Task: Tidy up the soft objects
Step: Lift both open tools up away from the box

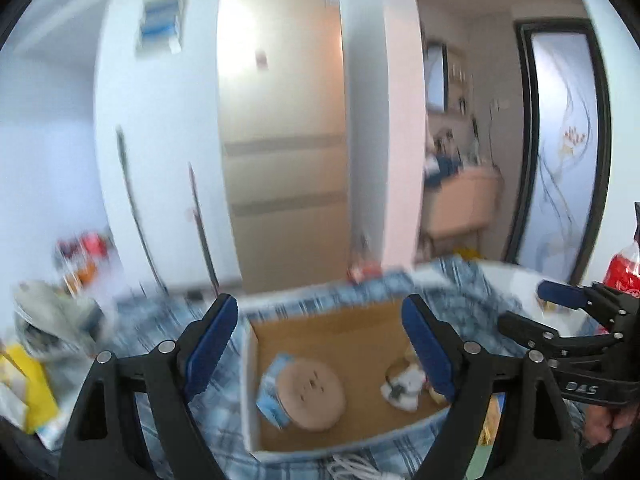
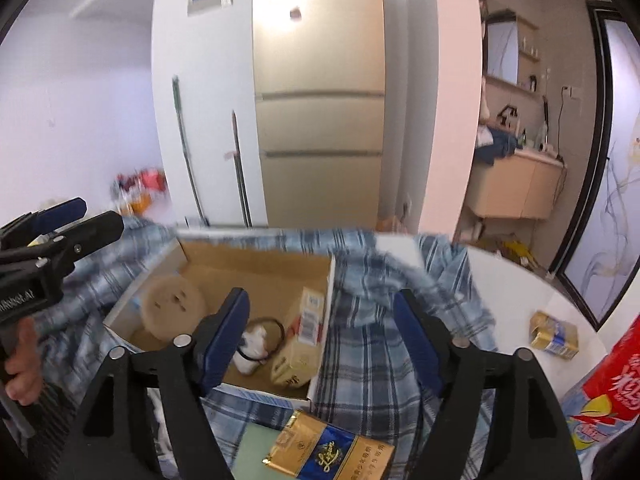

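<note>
An open cardboard box (image 1: 360, 332) (image 2: 256, 260) rests on a rumpled blue plaid cloth (image 1: 460, 284) (image 2: 372, 352). Inside lie a round tan plush with a small face (image 1: 312, 392) (image 2: 172, 300), a little white plush (image 1: 404, 388) (image 2: 252, 348) with a black hair band round it, and a tan carton (image 2: 304, 320). My left gripper (image 1: 320, 308) (image 2: 96, 214) hovers open over the box, with nothing between its blue pads. My right gripper (image 2: 320, 300) (image 1: 532, 306) is open too, empty, above the box's right wall and the cloth.
A gold and blue pack (image 2: 332, 452) lies just in front of the box. On the white table (image 2: 512, 292) to the right are a small yellow pack (image 2: 554, 334) and a red bag (image 2: 616, 376). A fridge (image 2: 320, 120) stands behind. White cord (image 1: 352, 468) lies near the box's front.
</note>
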Demonstrator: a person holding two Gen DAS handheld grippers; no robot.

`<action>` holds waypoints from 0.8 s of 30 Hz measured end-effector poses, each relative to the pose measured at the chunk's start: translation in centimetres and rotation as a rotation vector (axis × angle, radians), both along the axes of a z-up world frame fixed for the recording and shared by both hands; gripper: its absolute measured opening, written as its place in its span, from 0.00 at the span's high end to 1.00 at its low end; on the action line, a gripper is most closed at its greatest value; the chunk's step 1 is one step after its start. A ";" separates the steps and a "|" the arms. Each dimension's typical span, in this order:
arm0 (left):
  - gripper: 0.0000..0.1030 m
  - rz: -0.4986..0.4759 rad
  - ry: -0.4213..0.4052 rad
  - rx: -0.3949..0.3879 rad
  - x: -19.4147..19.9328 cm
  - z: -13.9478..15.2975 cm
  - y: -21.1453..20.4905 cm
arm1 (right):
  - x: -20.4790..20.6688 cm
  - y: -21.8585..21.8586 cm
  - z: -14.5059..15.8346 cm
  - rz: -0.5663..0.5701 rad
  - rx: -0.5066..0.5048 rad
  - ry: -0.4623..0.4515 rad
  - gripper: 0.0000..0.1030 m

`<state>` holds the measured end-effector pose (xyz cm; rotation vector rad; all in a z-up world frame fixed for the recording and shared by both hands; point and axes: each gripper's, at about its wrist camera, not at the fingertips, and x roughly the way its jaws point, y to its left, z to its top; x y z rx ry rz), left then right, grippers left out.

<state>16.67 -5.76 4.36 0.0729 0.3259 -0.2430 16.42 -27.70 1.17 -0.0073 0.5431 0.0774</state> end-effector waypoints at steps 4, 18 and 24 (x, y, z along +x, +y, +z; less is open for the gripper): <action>0.11 0.017 -0.114 -0.018 -3.7 2.3 0.4 | -2.9 -0.1 2.9 0.012 0.020 -0.112 0.16; 0.00 0.003 -0.326 -0.059 -14.7 5.6 1.9 | -11.6 -0.2 7.9 -0.008 0.056 -0.410 0.01; 0.00 0.013 -0.332 -0.060 -16.7 3.9 2.4 | -12.8 0.3 7.2 0.008 0.040 -0.445 0.01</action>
